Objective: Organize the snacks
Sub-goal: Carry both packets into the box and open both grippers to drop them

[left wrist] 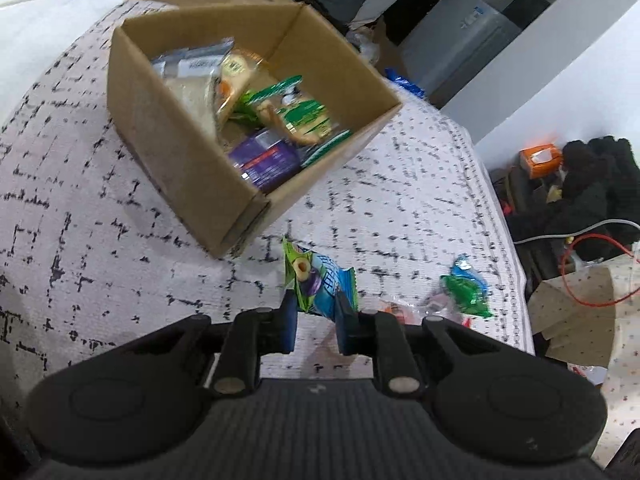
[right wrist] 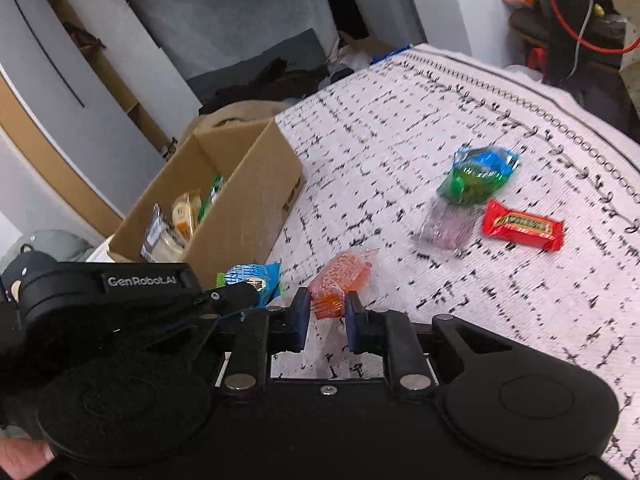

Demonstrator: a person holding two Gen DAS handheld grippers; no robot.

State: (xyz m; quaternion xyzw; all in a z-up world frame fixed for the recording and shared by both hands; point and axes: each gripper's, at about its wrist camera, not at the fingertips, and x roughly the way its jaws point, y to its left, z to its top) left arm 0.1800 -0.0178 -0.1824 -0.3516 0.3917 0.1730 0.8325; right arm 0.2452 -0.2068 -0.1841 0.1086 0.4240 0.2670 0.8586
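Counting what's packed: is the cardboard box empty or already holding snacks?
Holding snacks: the open cardboard box contains several packets, including a purple one.

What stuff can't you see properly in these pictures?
- Left wrist view: the cardboard box near wall hides the snacks behind it.
- Left wrist view: the orange snack is mostly behind the left tongs.
- Right wrist view: the red bar label is too blurred to read.

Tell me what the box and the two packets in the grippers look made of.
Box: matte brown corrugated cardboard, going by the layered cut corner. Green-blue packet in the left gripper: glossy printed plastic film, crinkled. Orange packet in the right gripper: apparently clear film, contents showing through.
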